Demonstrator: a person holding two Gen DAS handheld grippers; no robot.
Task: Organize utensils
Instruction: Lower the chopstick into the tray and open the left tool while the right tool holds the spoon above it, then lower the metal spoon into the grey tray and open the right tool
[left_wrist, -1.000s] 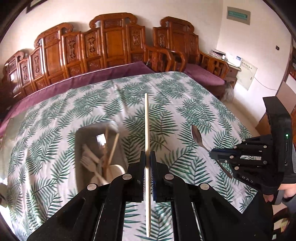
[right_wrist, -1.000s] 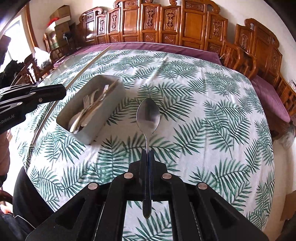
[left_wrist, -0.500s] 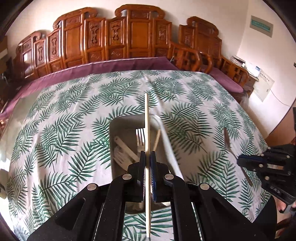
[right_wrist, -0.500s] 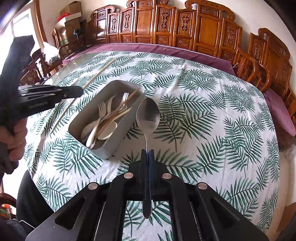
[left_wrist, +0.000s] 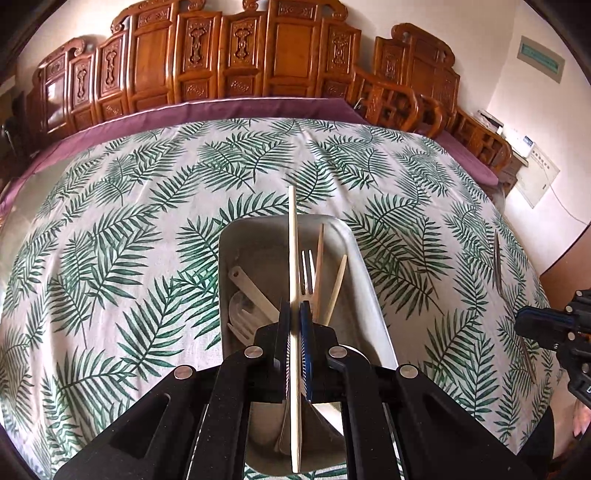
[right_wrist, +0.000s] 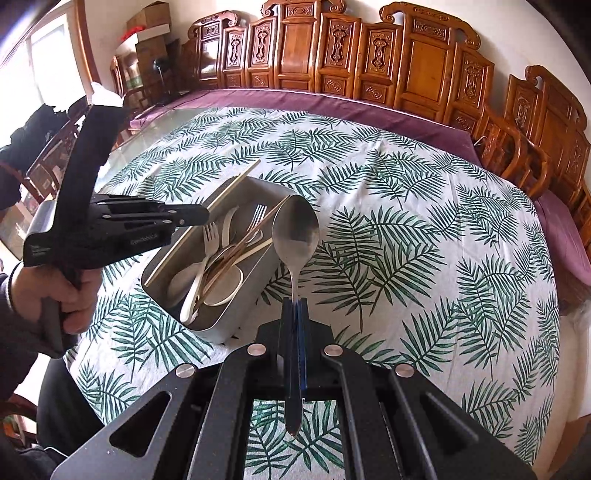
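Pale chopstick (left_wrist: 292, 258) clamped in left gripper (left_wrist: 294, 325), poised lengthwise above grey tray (left_wrist: 373, 295) of forks and spoons on leaf-print tablecloth (left_wrist: 129, 240). Metal spoon (right_wrist: 295, 230) pinched by right gripper (right_wrist: 294, 314), just beside tray.

The left wrist camera sits just behind the left gripper (left_wrist: 295, 314) and looks down along its fingers, straight over the metal tray (left_wrist: 369, 295), which is very near and right under it. The right wrist camera sits just behind the right gripper (right_wrist: 294, 306) and also looks down at a slant, with the tray (right_wrist: 236, 299) a little farther off and to the left of its view. Both cameras see the same tray, the leafy tablecloth (left_wrist: 129, 221) and the row of carved wooden chairs (right_wrist: 369, 55) at the back, and each one can see the other gripper at its side edge.
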